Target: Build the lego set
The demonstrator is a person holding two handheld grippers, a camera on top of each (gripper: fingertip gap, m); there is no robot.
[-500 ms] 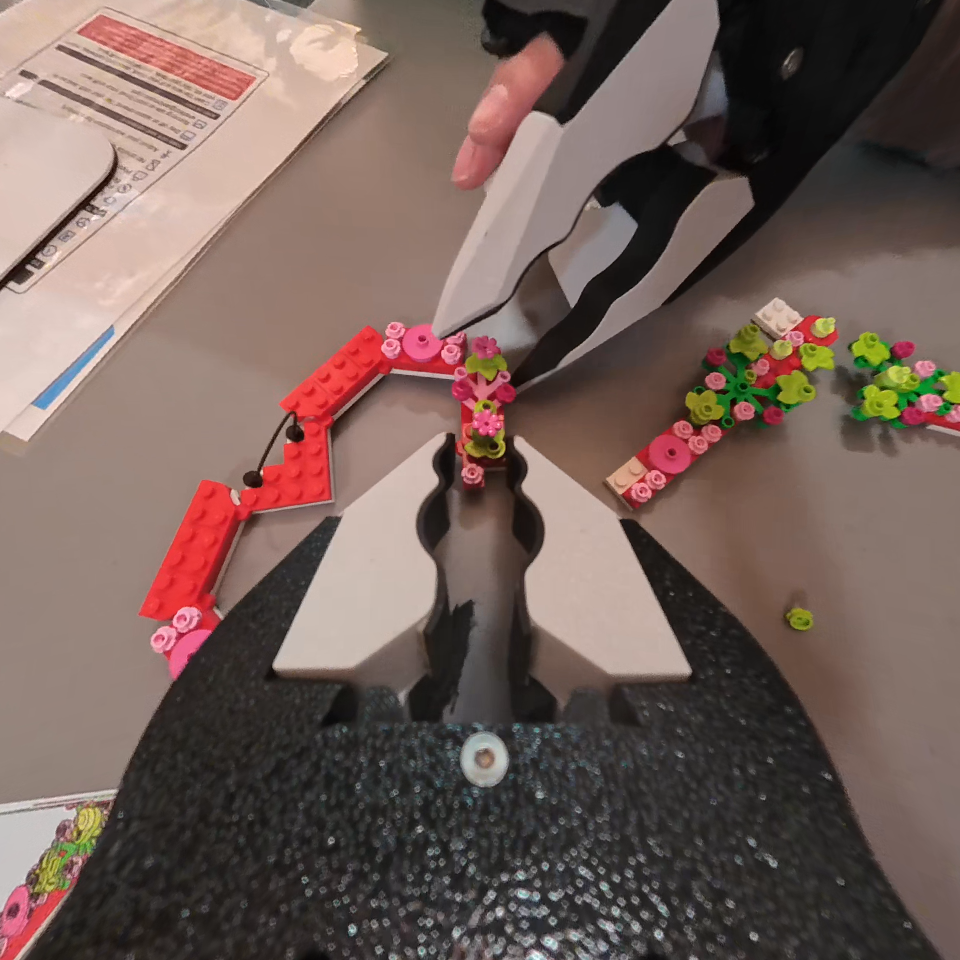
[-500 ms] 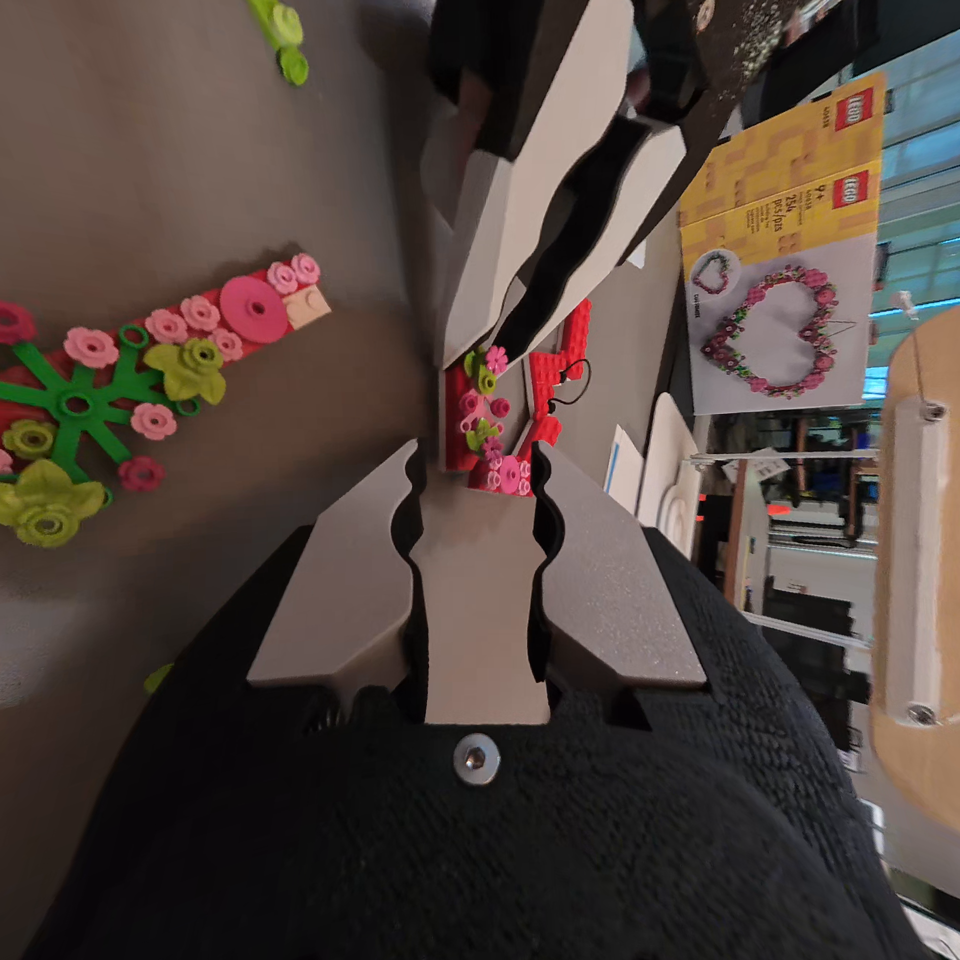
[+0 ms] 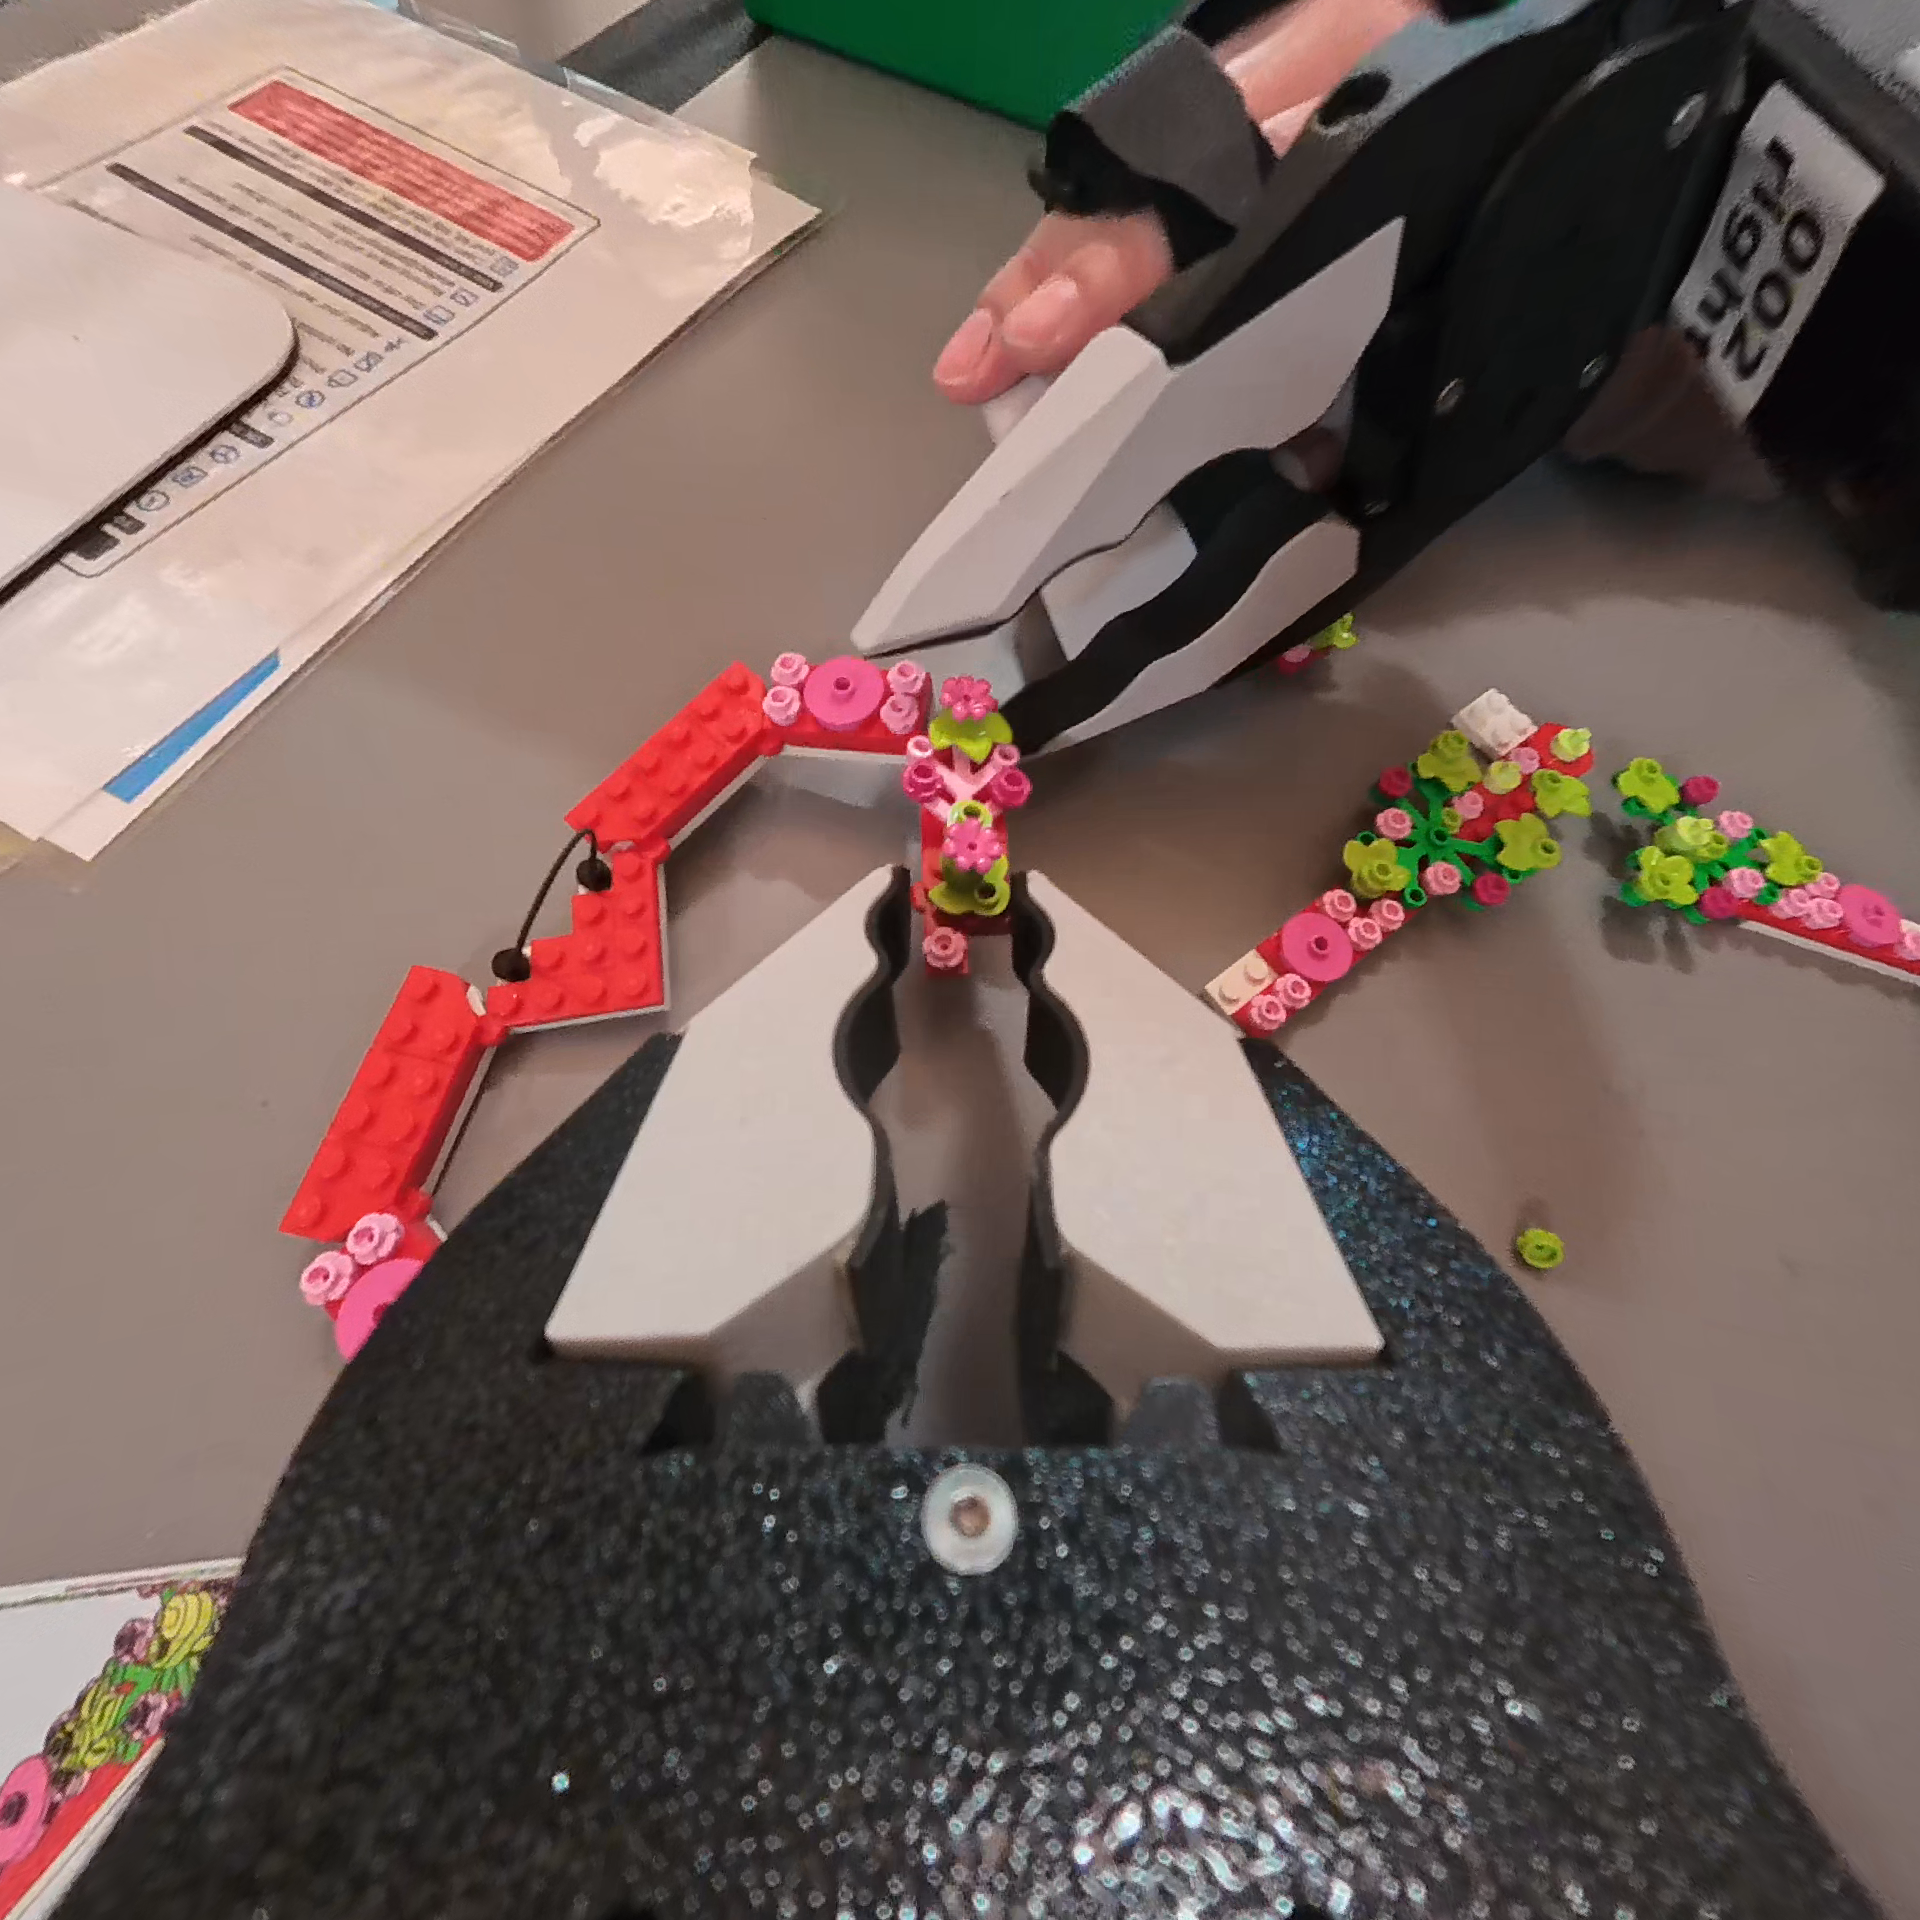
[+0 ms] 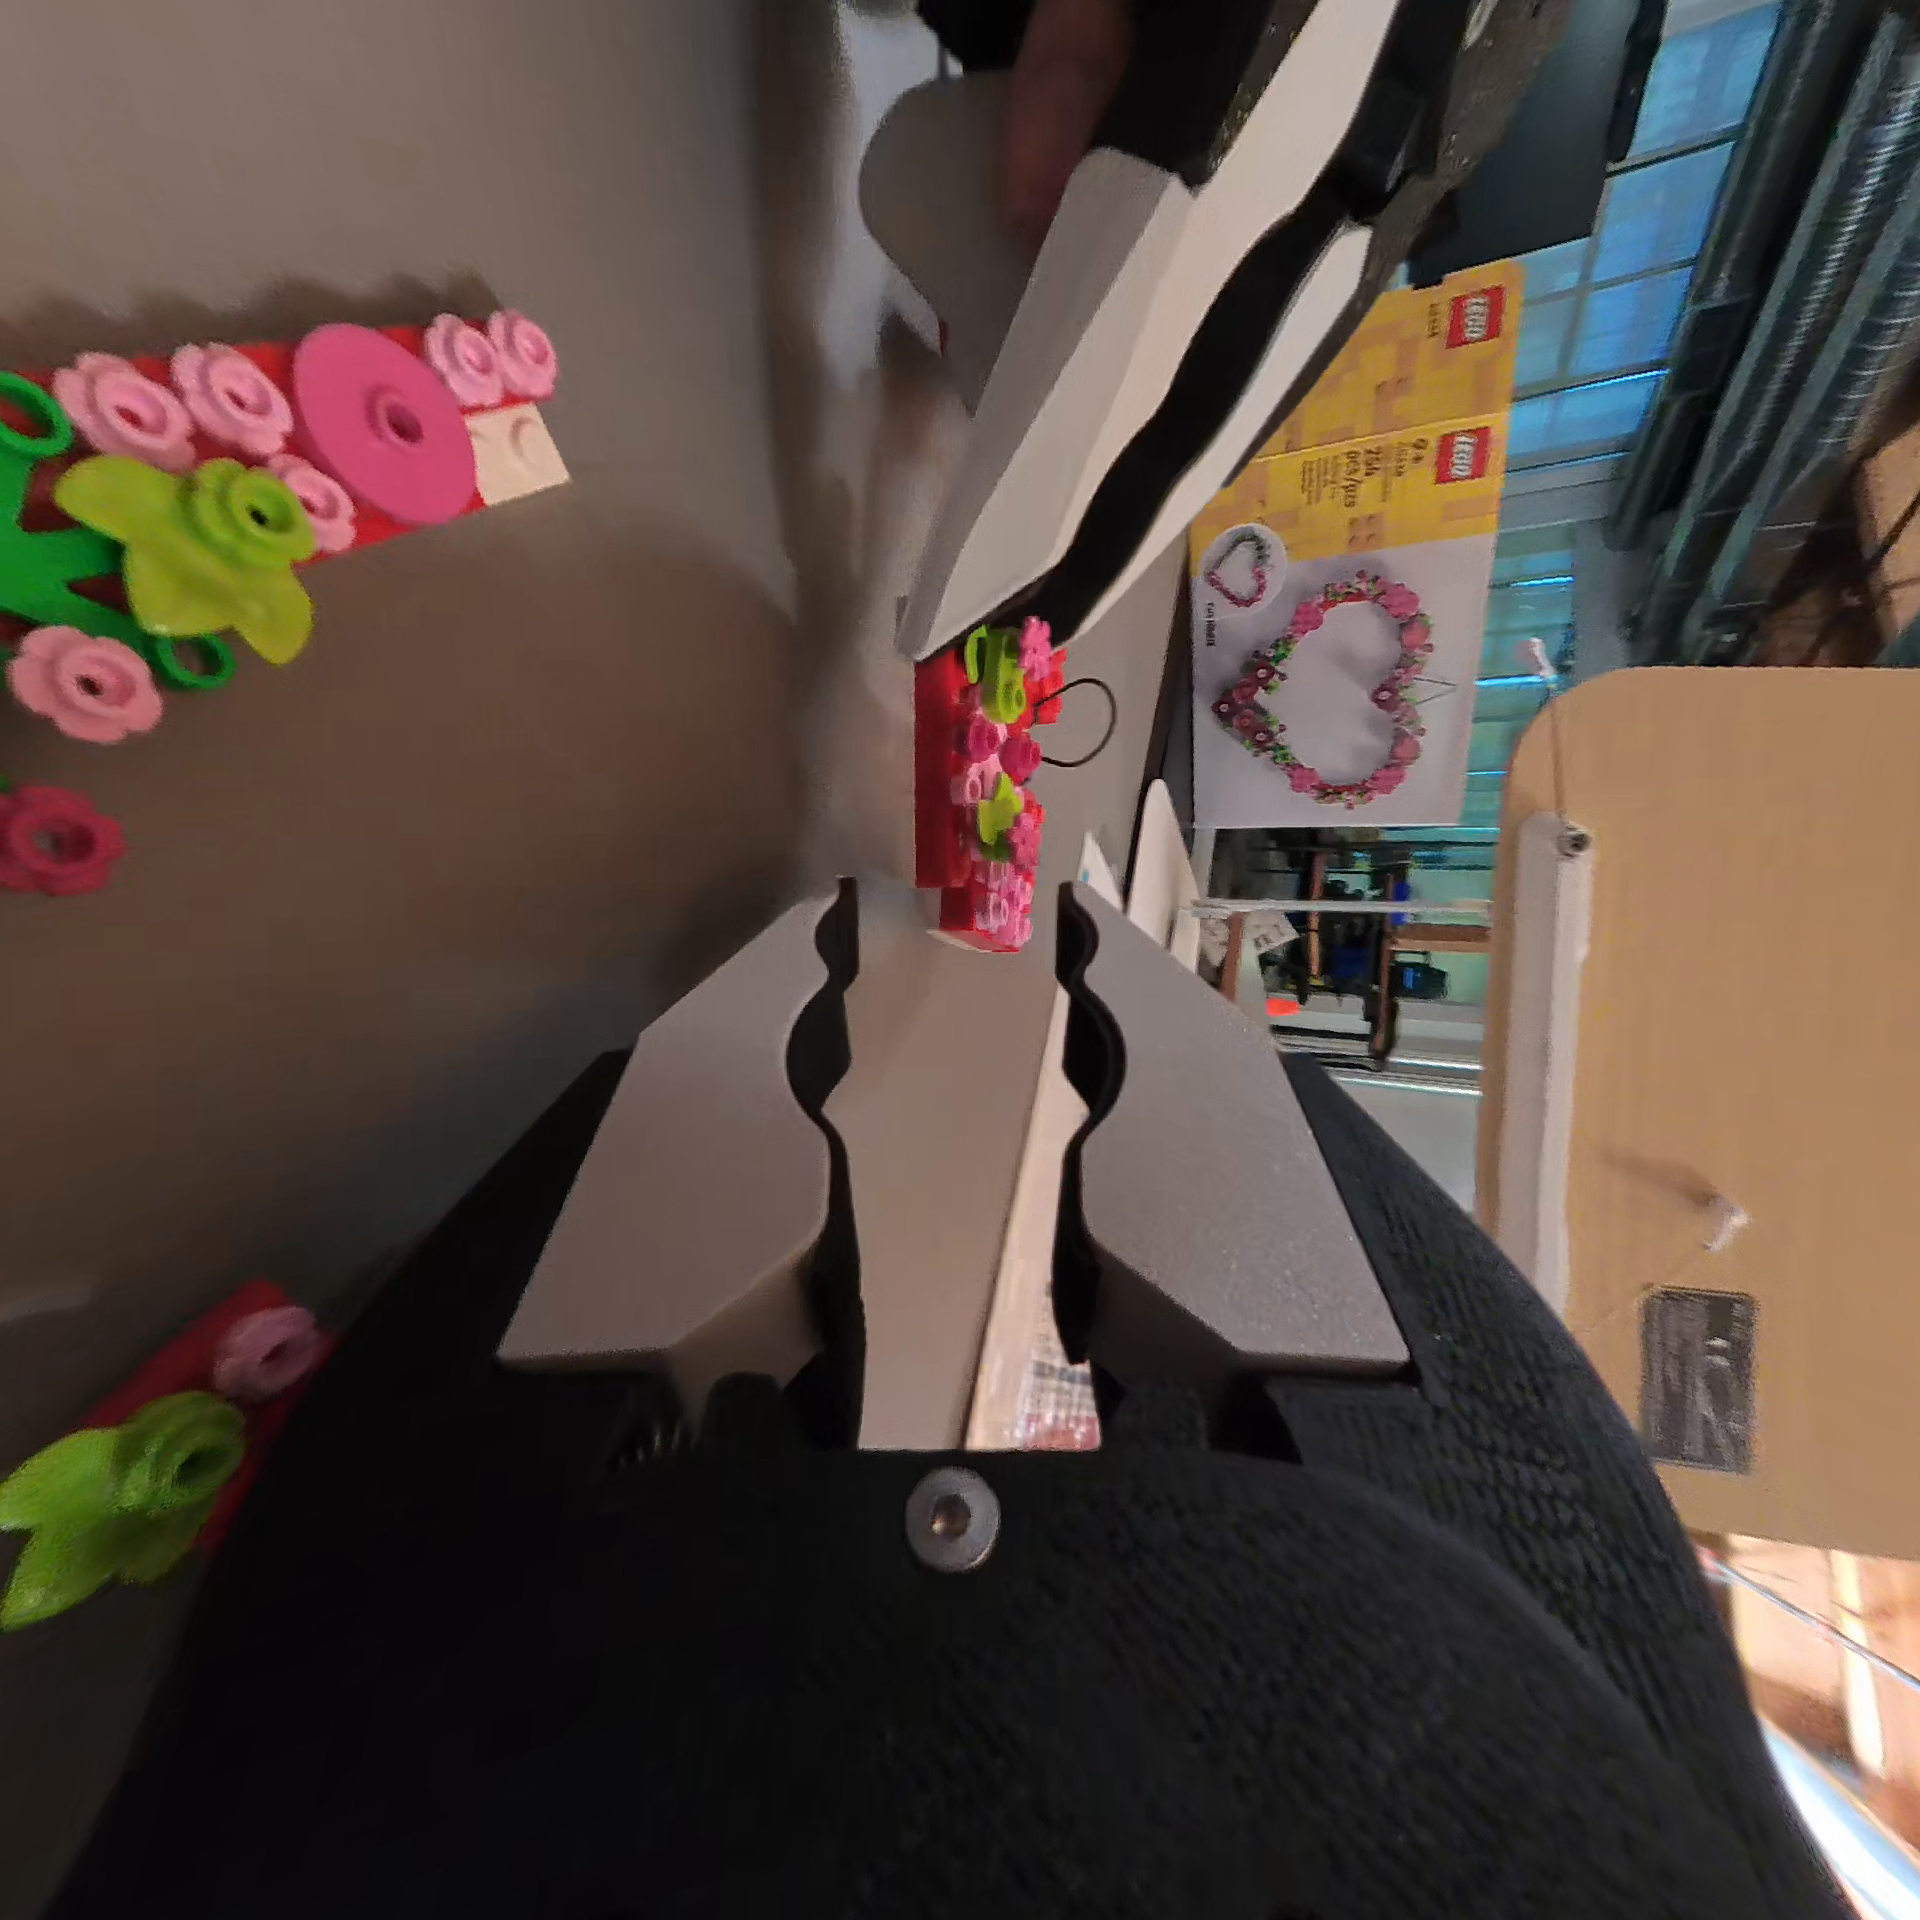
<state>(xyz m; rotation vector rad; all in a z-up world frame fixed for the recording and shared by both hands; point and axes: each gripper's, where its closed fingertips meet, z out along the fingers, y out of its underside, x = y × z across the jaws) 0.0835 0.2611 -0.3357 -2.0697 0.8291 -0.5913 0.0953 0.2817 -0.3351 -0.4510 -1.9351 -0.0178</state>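
Left gripper (image 3: 961, 914): jaws parted by a narrow gap, tips either side of the near end of the flowered strip (image 3: 966, 831); whether the pads actually press it cannot be told. The lower end of the strip sits between the tips, partly hidden by them.

Flowered strip: short red plate with pink and lime flowers, at 12 o'clock from the left tips, its far end joined to the red chain.

Right gripper (image 3: 982, 686): enters from 2 o'clock in the left wrist view, jaws apart, one tip by the round pink disc on the chain, the other by the strip's top flower. In its own view (image 4: 951, 904) the strip (image 4: 977, 800) lies just ahead of the open tips, not between them. The holding hand (image 3: 1049, 301) is mostly covered by a dark sleeve.

Red chain (image 3: 540, 935): angled red plates curving from 12 to 8 o'clock, black cord loop (image 3: 551, 894) on its outer edge; its lower end is cut off by the gripper body.

Flowered segment (image 3: 1423, 852): 2 o'clock, loose on the grey table (image 3: 312, 1039), well apart from the chain. A second segment (image 3: 1756, 883) runs off the right edge.

Loose lime flower (image 3: 1540, 1247): 3 o'clock, alone.

Papers (image 3: 343, 343): 10 o'clock, partly under a pale rounded board.

Set box (image 4: 1351, 582): 1 o'clock in the right wrist view, blurred.
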